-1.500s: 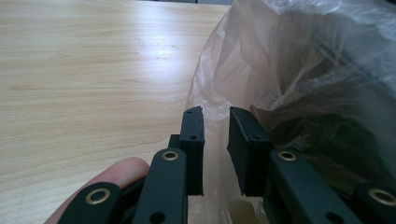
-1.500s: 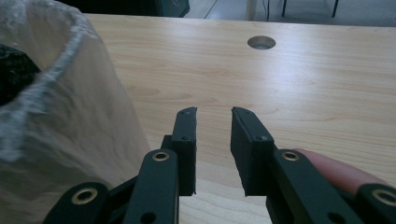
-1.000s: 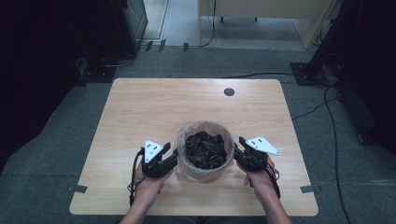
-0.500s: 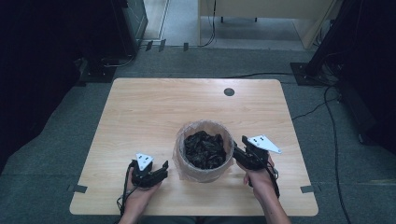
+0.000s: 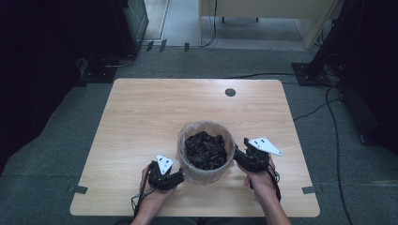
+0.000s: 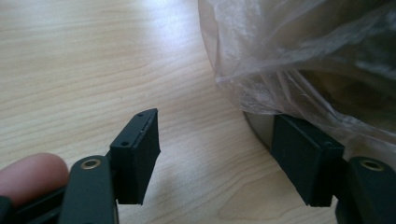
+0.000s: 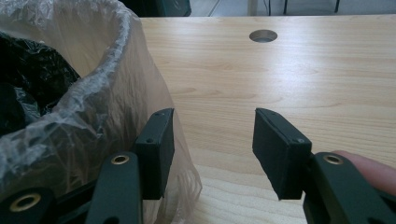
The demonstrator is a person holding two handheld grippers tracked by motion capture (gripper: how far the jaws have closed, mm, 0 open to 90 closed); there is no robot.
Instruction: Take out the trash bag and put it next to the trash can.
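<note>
A small round bin (image 5: 205, 152) lined with a thin clear plastic bag (image 7: 116, 93) stands near the front edge of the wooden table (image 5: 155, 112), between the two hands, with crumpled black plastic (image 5: 204, 149) heaped inside it. The liner folds over the rim and hangs loose down the outside, so it looks soft, slippery and easy to tear or pull off. The bin wall under it looks like the stiff part, and the load looks light. A sound hold would likely pinch film and rim together, or take a gathered fold of the film on both sides at once, so the bag lifts evenly. The left gripper (image 5: 170, 178) sits low at the bin's left side. Its jaws have just been opening and now stand spread with bare tabletop between them, one pad close against the hanging film at the bin's base. The right gripper (image 5: 240, 158) sits at the bin's right side, near the rim. Its jaws have also been opening and stand apart with nothing between them, the inner pad against the film but not pinching it. A cable hole (image 5: 230, 92) lies well beyond, near the table's far edge.
</note>
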